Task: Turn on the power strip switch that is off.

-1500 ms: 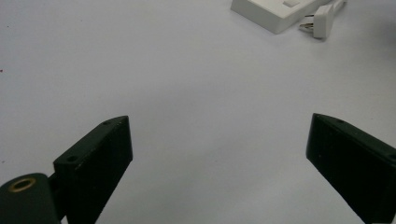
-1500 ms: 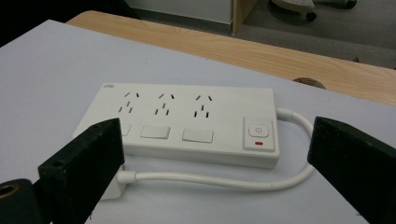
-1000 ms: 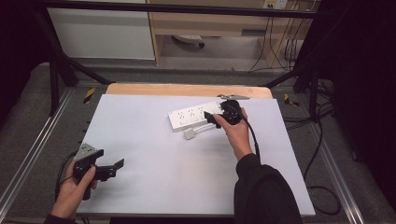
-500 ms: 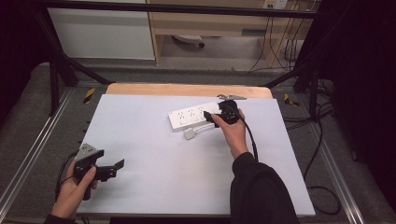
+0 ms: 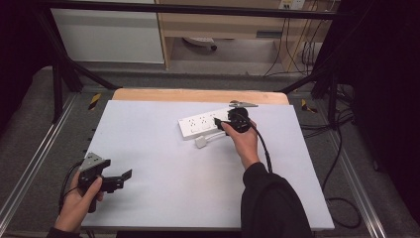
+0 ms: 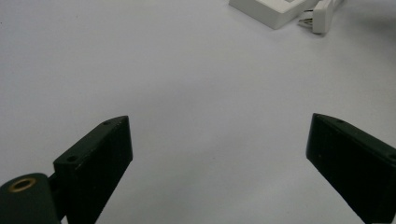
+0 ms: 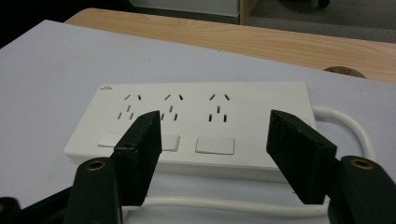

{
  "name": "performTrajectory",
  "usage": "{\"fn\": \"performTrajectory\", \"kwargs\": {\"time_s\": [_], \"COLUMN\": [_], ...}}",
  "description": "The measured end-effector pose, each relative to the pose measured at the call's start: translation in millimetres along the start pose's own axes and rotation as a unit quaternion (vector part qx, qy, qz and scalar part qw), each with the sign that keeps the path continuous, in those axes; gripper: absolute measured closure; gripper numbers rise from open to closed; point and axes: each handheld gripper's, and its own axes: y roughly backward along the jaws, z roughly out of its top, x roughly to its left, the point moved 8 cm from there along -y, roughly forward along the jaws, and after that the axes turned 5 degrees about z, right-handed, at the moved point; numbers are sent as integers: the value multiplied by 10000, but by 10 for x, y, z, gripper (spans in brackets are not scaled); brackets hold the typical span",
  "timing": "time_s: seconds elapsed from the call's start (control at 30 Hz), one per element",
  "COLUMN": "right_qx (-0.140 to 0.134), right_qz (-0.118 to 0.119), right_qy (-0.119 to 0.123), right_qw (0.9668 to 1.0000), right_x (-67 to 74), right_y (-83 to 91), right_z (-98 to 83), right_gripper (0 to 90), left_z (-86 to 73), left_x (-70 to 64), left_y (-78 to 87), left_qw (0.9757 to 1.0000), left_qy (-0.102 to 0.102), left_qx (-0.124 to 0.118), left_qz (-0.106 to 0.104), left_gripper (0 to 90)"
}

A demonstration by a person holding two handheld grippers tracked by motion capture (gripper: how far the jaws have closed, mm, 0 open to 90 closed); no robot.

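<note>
Nearest the person, the left hand [image 5: 74, 208] holds the left gripper [image 5: 121, 178] low over the near left corner of the white sheet that covers the bench [image 5: 163, 148]; its fingers [image 6: 95, 158] are spread wide with nothing but bare sheet between them, and they point across the sheet toward the power strip [image 5: 205, 124], which is well apart from them. In the left gripper view the corner of that strip and a white plug [image 6: 322, 14] just beside it sit at the far edge. Farther in, the right hand [image 5: 245, 141] reaches forward in a dark sleeve and brings the right gripper [image 5: 225, 125] up to the near side of the power strip. In the right gripper view its fingers [image 7: 140, 149] stand open (a wide gap, about the span of two of the strip's switches), with the near edge of the strip lying between them and the white cord [image 7: 224, 203] running along the sheet just in front of the strip; whether the fingers touch the strip cannot be told. The strip lies flat, sockets up, three sets of sockets and three switches showing. Beyond the strip, a bare wooden band of the bench runs along the far edge of the sheet.
</note>
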Motion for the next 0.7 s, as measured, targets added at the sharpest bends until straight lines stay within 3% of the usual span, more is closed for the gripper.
{"fn": "performTrajectory", "kwargs": {"time_s": [0.13, 0.37, 0.7], "right_qx": [-73, -121, -142], "right_qz": [104, 153, 315], "right_qy": [6, 18, -7], "right_qw": [9999, 9998, 9994], "right_x": [49, 83, 125], "right_y": [-40, -83, -155], "right_z": [-1, -17, -51], "right_gripper": [469, 548, 611], "left_z": [0, -2, -12], "left_x": [1, 3, 13], "left_y": [0, 0, -7], "left_qw": [10000, 10000, 10000], "left_qy": [1, 5, 1], "left_qx": [2, 4, 39], "left_qz": [3, 9, 33], "left_gripper": [72, 72, 72]}}
